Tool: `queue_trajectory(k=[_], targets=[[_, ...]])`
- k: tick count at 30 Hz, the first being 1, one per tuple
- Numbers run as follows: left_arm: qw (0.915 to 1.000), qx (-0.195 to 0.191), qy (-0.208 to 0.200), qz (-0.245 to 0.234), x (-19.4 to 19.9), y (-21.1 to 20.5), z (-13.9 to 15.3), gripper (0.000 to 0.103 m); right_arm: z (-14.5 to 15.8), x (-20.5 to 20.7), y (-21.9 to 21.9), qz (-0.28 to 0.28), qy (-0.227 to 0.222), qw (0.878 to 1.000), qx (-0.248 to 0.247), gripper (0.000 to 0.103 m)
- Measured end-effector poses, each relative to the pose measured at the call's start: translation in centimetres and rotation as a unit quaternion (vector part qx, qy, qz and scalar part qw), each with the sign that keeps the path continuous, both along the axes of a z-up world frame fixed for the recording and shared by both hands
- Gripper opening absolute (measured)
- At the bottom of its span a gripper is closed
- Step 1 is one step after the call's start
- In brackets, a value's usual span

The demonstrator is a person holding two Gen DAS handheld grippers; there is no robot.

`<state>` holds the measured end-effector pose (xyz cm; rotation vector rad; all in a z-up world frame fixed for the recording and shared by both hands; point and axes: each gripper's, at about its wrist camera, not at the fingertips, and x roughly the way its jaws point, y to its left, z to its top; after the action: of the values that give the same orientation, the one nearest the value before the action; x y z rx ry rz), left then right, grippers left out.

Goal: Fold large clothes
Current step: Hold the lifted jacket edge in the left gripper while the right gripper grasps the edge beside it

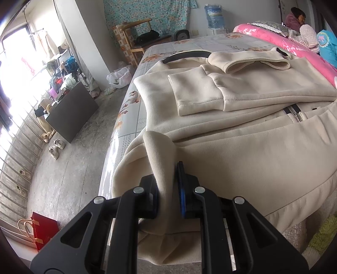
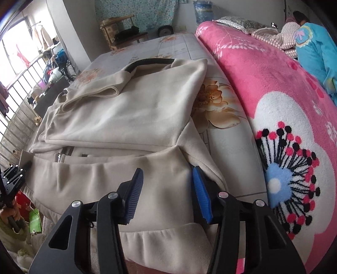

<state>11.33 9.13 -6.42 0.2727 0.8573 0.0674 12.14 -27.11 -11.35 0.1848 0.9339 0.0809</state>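
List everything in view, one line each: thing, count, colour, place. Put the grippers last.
jacket: one, cream, spread on the bed, sleeves folded across it
bed sheet: one, pale with orange flowers, under the jacket
blanket: one, pink with a large flower, beside the jacket
wooden chair: one, light wood, beyond the bed
water bottle: one, blue, by the far wall
shoes: one pair, beige, on the floor
red bag: one, by the railing
left gripper: black, jaws pinching the jacket's hem
right gripper: black, blue pads, jaws apart above the jacket
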Motion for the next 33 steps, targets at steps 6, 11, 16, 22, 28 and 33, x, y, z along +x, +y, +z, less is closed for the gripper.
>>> queue_trajectory(k=[6,11,16,22,28,33], targets=[[1.0000,-0.002,0.003,0.003,0.1,0.0,0.0,0.014,-0.2,-1.1,0.0,0.005,0.005,1.000,-0.007,0.044],[1.0000,0.000,0.005,0.003,0.2,-0.1,0.0,0.014,-0.2,-0.7,0.9,0.011,0.005,0.999,-0.032,0.044],[1.0000,-0.005,0.007,0.004,0.2,0.0,0.0,0.014,-0.3,-0.1,2.5,0.017,0.005,0.996,-0.088,0.040],[0.9999,-0.005,0.008,0.005,0.2,0.0,0.0,0.014,0.3,-0.5,1.7,0.010,0.001,0.996,-0.086,0.026],[0.9999,-0.006,0.008,0.004,0.2,0.0,0.0,0.014,-0.4,0.5,-0.4,-0.003,0.015,1.000,-0.018,0.026],[0.9999,-0.006,0.008,0.005,0.2,0.1,0.0,0.014,-0.1,0.3,0.5,0.006,0.015,0.999,-0.048,0.015]])
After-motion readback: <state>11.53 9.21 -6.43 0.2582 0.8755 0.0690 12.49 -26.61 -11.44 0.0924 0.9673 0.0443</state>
